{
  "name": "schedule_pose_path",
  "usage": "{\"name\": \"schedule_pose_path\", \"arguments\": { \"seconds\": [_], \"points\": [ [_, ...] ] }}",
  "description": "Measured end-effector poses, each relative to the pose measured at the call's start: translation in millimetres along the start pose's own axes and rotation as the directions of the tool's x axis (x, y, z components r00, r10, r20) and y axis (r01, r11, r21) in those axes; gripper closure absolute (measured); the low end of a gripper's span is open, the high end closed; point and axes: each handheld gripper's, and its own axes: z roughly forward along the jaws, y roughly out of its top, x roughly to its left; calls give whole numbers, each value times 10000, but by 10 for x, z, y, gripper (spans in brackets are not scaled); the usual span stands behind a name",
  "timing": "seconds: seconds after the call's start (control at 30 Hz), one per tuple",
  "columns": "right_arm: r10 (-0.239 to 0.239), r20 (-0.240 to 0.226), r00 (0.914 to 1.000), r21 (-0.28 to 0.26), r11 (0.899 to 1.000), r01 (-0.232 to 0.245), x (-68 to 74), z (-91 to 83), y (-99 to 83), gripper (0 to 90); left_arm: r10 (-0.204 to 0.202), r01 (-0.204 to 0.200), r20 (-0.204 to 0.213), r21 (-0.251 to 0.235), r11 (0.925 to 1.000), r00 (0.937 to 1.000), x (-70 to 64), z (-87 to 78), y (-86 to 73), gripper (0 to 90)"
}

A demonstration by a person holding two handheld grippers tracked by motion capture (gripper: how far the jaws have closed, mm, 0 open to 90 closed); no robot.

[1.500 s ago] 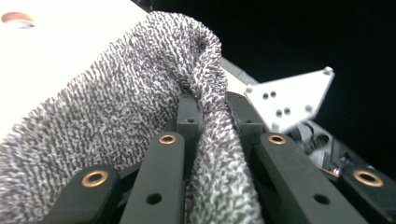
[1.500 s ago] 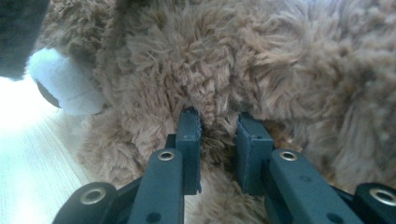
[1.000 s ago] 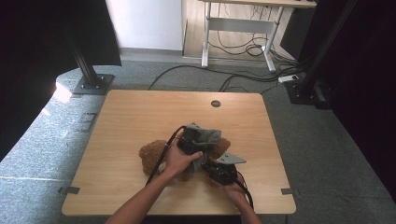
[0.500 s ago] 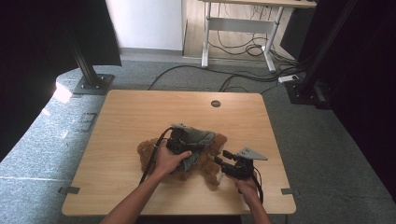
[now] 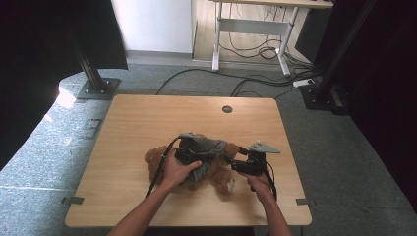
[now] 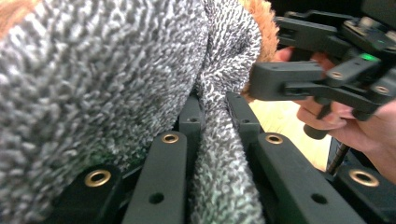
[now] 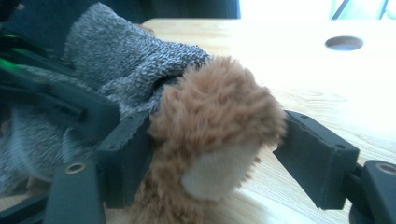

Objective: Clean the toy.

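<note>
A brown teddy bear [image 5: 156,160] in a grey knit sweater [image 5: 209,147] lies at the middle of the wooden table [image 5: 142,118]. My left gripper [image 5: 189,156] rests on the bear's body, shut on a fold of the sweater [image 6: 93,84] that runs up between its jaws [image 6: 215,105]. My right gripper [image 5: 237,163] comes in from the bear's right. The furry paw [image 7: 215,126] sticks out of the grey sleeve [image 7: 126,60] and sits between the right gripper's [image 7: 215,140] jaws, which touch it on both sides. The right gripper [image 6: 322,79] is close in front of the left one.
A round cable hole [image 5: 226,109] lies in the table's far part. The left gripper's cable [image 5: 157,172] loops over the tabletop beside the bear. Black stand posts [image 5: 91,73] and a desk frame [image 5: 251,34] are on the floor beyond the table.
My right gripper has moved to the right and a little away from me, drawing the bear's paw out with it. The left gripper has stayed on the sweater, shifting slightly.
</note>
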Motion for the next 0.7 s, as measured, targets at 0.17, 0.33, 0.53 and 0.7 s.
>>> {"name": "schedule_pose_path", "arguments": {
  "seconds": [0.17, 0.33, 0.53, 0.7],
  "points": [
    [-391, 110, 9992, 281, 9989, 387, 15, 113, -10, 542, 58, -57, -121, 83, 9999, 9999, -3, -2, -1, 788],
    [-703, 80, 9975, -52, 9975, 703, 83, 65, -96, 630, 146, -144, 192, -135, 9998, 9997, -47, -86, 35, 780],
    [-1095, 95, 9939, -363, 9933, 1098, 140, -9, -243, 638, 779, -765, 270, -464, 9960, 9966, -306, -139, 276, 777],
    [-1344, 148, 9908, -441, 9899, 1349, 171, -52, -271, 638, 722, -712, -225, 416, 9966, 9971, -377, 89, 407, 770]
  ]
}}
